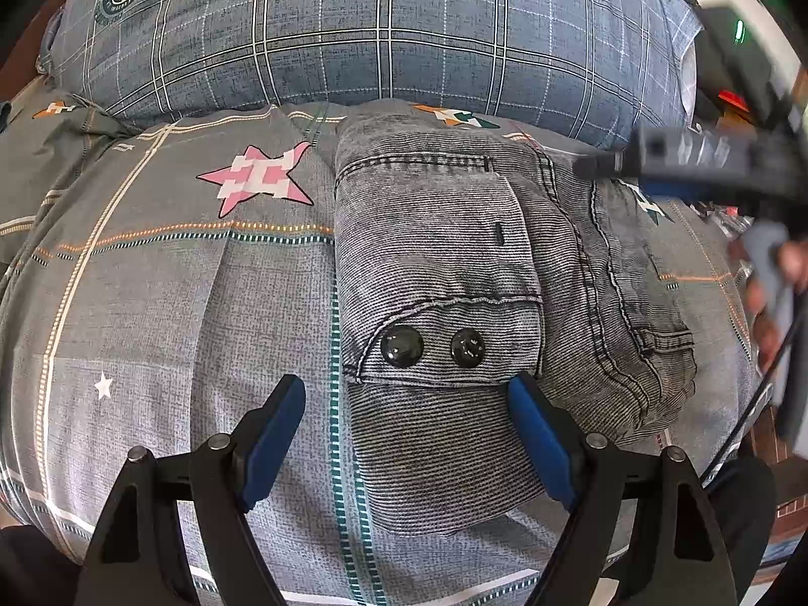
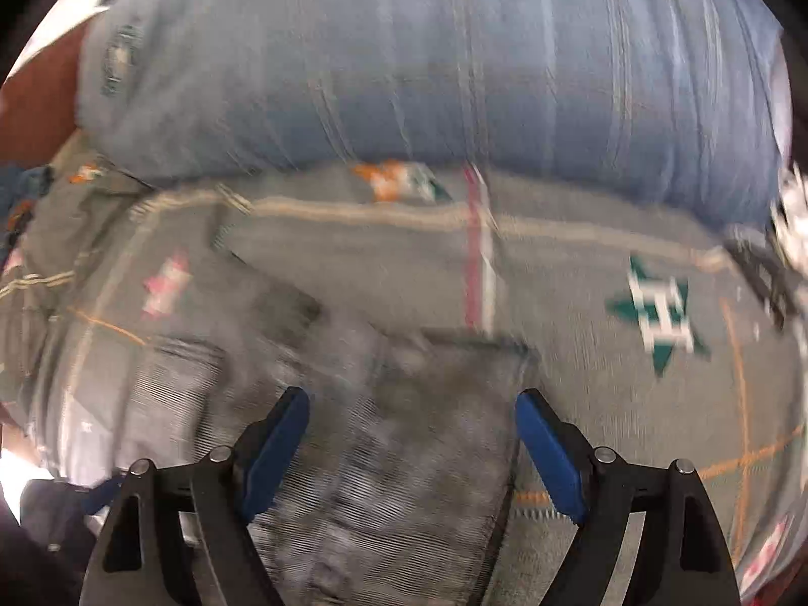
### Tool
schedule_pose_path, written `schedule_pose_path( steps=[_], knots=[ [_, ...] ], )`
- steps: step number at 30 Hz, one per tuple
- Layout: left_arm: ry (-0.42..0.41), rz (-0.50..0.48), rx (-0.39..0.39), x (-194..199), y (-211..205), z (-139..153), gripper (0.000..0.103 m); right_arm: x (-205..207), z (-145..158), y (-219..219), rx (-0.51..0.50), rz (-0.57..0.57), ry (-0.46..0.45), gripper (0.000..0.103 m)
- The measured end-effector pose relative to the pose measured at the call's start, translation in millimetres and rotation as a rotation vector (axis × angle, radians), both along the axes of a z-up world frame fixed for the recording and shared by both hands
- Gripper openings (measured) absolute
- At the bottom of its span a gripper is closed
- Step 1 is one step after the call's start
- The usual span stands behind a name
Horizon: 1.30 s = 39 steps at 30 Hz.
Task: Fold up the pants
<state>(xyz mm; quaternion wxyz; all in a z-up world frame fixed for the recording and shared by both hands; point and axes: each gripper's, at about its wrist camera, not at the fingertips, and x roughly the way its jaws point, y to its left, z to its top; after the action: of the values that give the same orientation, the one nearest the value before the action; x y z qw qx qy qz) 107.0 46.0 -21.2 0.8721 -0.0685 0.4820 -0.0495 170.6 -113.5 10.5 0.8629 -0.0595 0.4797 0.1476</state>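
The left gripper [image 1: 406,399] hangs spread wide with nothing between its blue pads [image 1: 275,442], just above the near edge of the grey washed-denim pants [image 1: 454,272]. The pants lie already doubled into a compact bundle on the grey star-patterned bed cover [image 1: 166,293], directly ahead of this gripper and slightly to its right, with two dark round buttons [image 1: 434,347] on a flap just beyond the fingertips. The right gripper [image 2: 411,406] is likewise spread and empty; its own view is blurred by motion, yet the folded denim shows under and ahead of it. From the left wrist it appears well off to the right, past the bundle's far right edge. Farther ahead of both rests a large blue plaid pillow [image 1: 384,25].

The folding looks nearly finished, so the step in hand seems to be releasing or tidying. The next move probably calls for pressing the bundle flat or squaring its loose right-hand seam edge without unrolling the layers.
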Motion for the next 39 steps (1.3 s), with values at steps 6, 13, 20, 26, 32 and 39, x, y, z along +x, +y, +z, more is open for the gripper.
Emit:
schedule_pose_path(
  steps=[6, 13, 20, 26, 32, 39],
  knots=[
    [0.002, 0.001, -0.004, 2, 1, -2, 0.084, 17, -25, 42, -0.091, 0.057, 0.025, 0.086],
    [-0.003, -0.008, -0.016, 1, 3, 3, 0.084, 12, -31, 30, -0.118, 0.034, 0.022, 0.099],
    [-0.061, 0.061, -0.046, -13, 23, 15, 0.083, -54, -31, -19, -0.073, 0.001, -0.012, 0.1],
    [-0.035, 0.031, -0.036, -9, 15, 11, 0.083, -64, -55, -44, 0.007, -0.044, 0.047, 0.101],
    [-0.024, 0.014, 0.053, -11, 8, 1, 0.084, -93, -66, -40, -0.057, -0.003, 0.037, 0.102],
    [-0.083, 0.018, 0.019, -17, 10, 21, 0.084, -90, -46, -50, 0.03, -0.019, 0.023, 0.102]
  ],
)
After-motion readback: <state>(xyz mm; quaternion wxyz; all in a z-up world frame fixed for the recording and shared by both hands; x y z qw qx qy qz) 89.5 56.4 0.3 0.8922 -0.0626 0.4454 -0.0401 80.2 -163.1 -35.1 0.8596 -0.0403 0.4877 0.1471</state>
